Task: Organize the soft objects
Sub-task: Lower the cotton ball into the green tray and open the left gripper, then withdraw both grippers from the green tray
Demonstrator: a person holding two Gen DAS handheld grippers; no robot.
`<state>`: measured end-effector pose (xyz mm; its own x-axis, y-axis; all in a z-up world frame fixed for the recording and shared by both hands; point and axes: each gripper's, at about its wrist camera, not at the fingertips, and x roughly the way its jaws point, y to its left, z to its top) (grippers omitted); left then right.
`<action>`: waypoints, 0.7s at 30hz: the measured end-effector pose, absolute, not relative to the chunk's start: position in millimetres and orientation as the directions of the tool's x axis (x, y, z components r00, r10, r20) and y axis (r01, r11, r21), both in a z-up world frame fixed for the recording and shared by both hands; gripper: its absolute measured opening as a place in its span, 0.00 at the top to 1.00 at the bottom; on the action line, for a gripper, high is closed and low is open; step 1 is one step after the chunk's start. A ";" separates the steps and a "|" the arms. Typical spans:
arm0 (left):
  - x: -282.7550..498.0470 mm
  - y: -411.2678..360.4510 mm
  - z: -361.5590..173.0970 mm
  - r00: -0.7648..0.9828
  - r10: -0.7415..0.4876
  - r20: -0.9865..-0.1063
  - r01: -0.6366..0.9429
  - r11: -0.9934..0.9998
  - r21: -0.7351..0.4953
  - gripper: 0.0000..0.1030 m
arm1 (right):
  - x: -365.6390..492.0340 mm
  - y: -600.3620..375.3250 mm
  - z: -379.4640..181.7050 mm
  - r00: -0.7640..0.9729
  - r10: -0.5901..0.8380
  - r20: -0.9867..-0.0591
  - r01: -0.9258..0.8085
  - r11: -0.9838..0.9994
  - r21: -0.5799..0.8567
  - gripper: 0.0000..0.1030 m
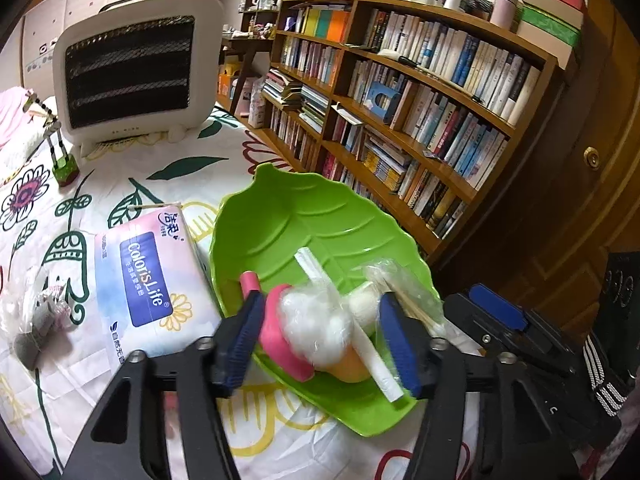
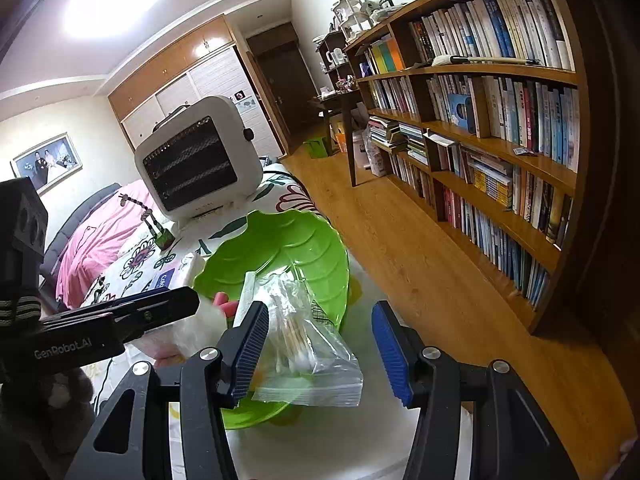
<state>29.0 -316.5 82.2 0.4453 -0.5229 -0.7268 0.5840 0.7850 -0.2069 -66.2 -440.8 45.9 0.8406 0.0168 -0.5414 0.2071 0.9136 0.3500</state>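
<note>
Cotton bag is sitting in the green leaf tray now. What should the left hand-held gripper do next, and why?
Probably lift the left hand-held gripper back off the green leaf-shaped plastic tray. Its pads stand apart around the clear bag of white cotton balls, which lies in the tray, and a clear bag with grey and pink items still lies on the floral sheet.

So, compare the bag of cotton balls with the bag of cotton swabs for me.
The cotton ball bag is puffy with round white balls; the cotton swab bag lies flatter, holding thin wooden sticks. The cotton ball bag sits between the left tool's open pads; the swab bag hangs over the green leaf tray's rim. Both are clear plastic.
</note>
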 end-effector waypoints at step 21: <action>21.9 -295.7 85.6 0.494 -0.476 -0.727 0.533 0.827 -0.179 0.32 | -64.9 -430.0 47.2 0.838 0.025 -0.546 0.190 0.923 0.334 0.42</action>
